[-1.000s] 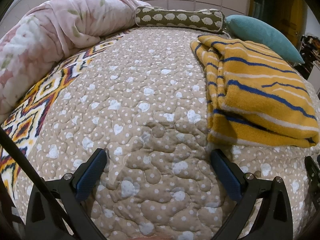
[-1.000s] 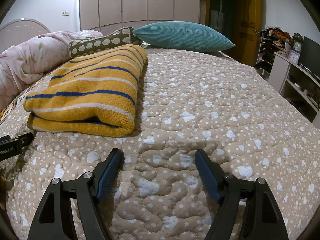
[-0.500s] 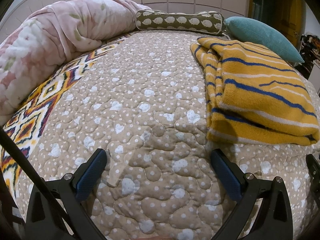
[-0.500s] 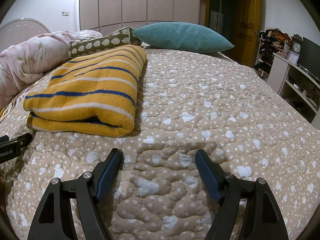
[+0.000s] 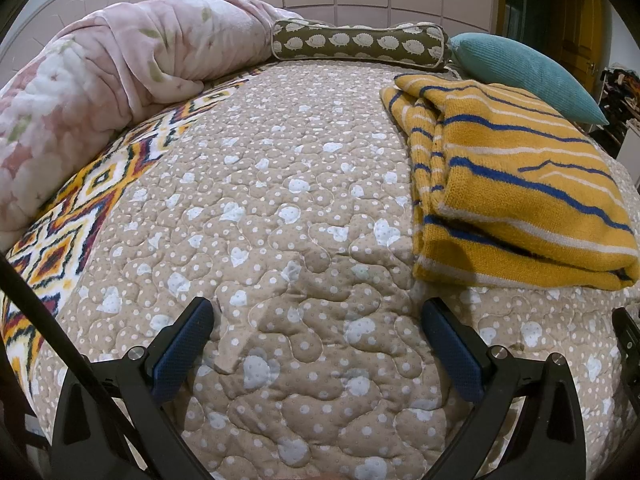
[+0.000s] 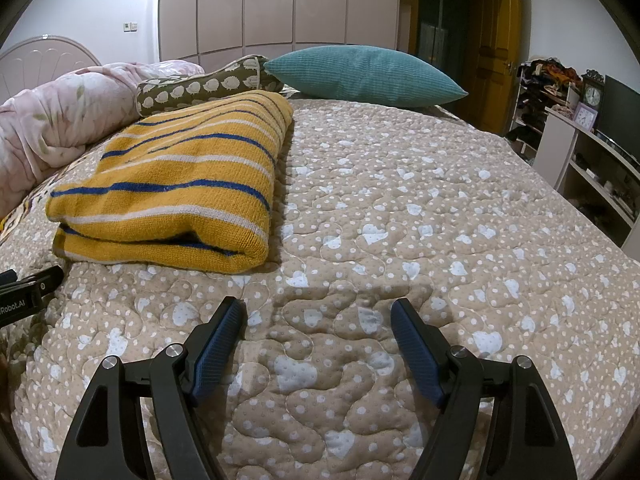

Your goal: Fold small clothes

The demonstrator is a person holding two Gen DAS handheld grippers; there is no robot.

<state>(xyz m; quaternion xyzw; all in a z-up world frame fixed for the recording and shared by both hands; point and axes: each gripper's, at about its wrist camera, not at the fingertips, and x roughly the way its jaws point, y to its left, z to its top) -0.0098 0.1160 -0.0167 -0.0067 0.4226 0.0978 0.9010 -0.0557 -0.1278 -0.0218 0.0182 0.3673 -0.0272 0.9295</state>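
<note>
Left wrist view: you are easing the left gripper [image 5: 316,340] slightly nearer the quilt [image 5: 280,200]; the folded sweater [image 5: 516,184], right of frame, is lying unmoved, seemingly finished.
Left jaws: gaping wide, gripping nothing.
Right wrist view: sweater [image 6: 180,184] is sitting upper left, unchanged.
Right jaws: right gripper [image 6: 318,344] is spread wide, empty.

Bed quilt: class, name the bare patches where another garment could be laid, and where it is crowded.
Free: the beige dotted quilt right of the folded yellow blue-striped knit garment, and the stretch between that garment and the rolled pink floral blanket. Crowded: the head end, with the olive bolster and teal cushion.
</note>
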